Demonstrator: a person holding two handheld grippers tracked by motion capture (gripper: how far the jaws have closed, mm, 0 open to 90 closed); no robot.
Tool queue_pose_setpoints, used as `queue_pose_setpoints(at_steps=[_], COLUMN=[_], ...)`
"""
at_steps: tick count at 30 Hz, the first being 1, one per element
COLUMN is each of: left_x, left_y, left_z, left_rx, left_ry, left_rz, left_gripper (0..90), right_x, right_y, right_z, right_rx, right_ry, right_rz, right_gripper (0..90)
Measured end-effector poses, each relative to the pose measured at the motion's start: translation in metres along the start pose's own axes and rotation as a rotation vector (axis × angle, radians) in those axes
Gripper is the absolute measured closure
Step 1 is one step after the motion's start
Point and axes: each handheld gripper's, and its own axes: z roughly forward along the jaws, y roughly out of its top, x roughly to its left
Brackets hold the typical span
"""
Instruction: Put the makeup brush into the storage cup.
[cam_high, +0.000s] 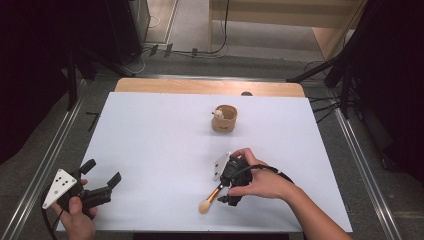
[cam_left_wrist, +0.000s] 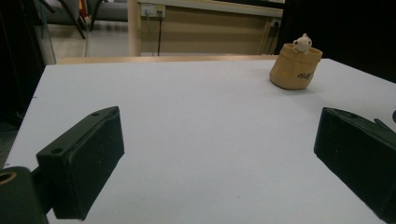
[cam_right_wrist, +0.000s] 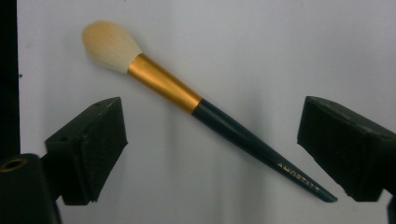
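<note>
Two grippers are at work over the white surface (cam_high: 160, 150), and neither has anything in its grasp yet. In the high view, the right gripper (cam_high: 226, 192) points down near the front edge, directly over the makeup brush (cam_high: 212, 196), whose pale bristle tip sticks out toward the person; the left gripper (cam_high: 102, 179) hangs at the front left corner, well apart from the brush, jaws spread. A small tan pouch (cam_high: 224, 119) with a little toy figure in it stands toward the far side, well apart from both.

In the left gripper view, the left gripper's (cam_left_wrist: 215, 154) jaws stand wide with bare surface between them, and the pouch (cam_left_wrist: 295, 67) sits far off at the upper right.

In the right gripper view, the brush (cam_right_wrist: 201, 105) lies flat and slantwise between the jaws of the right gripper (cam_right_wrist: 210, 149), bristles to the upper left, gold ferrule in the middle, dark handle running to the lower right. The jaws are released, and neither pad touches the handle.

By this showing the approach is nearly done; the pick-up itself is not. Closing on the handle, lifting, and carrying the brush, probably to the pouch, are all left.
</note>
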Motion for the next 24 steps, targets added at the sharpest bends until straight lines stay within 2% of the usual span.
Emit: queue_pose_setpoints(at_steps=[6, 10, 12, 13, 14, 16, 18, 19, 20, 21, 22, 24], left_x=[0.0, 0.0, 0.0, 0.001, 0.001, 0.001, 0.001, 0.001, 0.0, 0.0, 0.0, 0.0], left_y=[0.0, 0.0, 0.0, 0.0, 0.0, 0.0, 0.0, 0.0, 0.0, 0.0, 0.0, 0.0], left_z=[0.0, 0.0, 0.0, 0.0, 0.0, 0.0, 0.0, 0.0, 0.0, 0.001, 0.001, 0.001], left_rx=[-0.002, 0.0, -0.001, -0.001, -0.002, -0.003, -0.001, -0.002, -0.001, -0.001, -0.001, 0.001], left_ry=[-0.001, -0.001, -0.001, -0.002, -0.002, -0.002, -0.003, -0.003, -0.003, -0.003, -0.004, -0.007], left_rz=[-0.003, -0.003, -0.003, -0.004, -0.005, -0.005, -0.004, -0.005, -0.004, -0.005, -0.005, -0.001], left_gripper=[2.1, 2.1, 2.1, 2.1, 2.1, 2.1, 2.1, 2.1, 2.1, 2.1, 2.1, 2.1], right_x=[0.006, 0.007, 0.009, 0.011, 0.011, 0.012, 0.012, 0.012, 0.012, 0.011, 0.011, 0.01], right_y=[0.008, 0.013, 0.016, 0.018, 0.018, 0.02, 0.022, 0.024, 0.025, 0.026, 0.026, 0.028], right_z=[0.009, 0.014, 0.016, 0.019, 0.019, 0.023, 0.024, 0.024, 0.024, 0.022, 0.022, 0.02], right_rx=[0.061, 0.066, 0.08, 0.113, 0.113, 0.144, 0.166, 0.176, 0.179, 0.192, 0.192, 0.197], right_ry=[-0.003, 0.031, 0.032, 0.026, 0.026, 0.013, 0.018, 0.036, 0.064, 0.072, 0.072, 0.066], right_rz=[-0.064, -0.094, -0.119, -0.14, -0.14, -0.184, -0.19, -0.203, -0.215, -0.2, -0.2, -0.202], right_gripper=[13.5, 13.1, 13.8, 15.5, 15.5, 19.5, 22.2, 30.2, 34.2, 45.7, 45.7, 68.1])
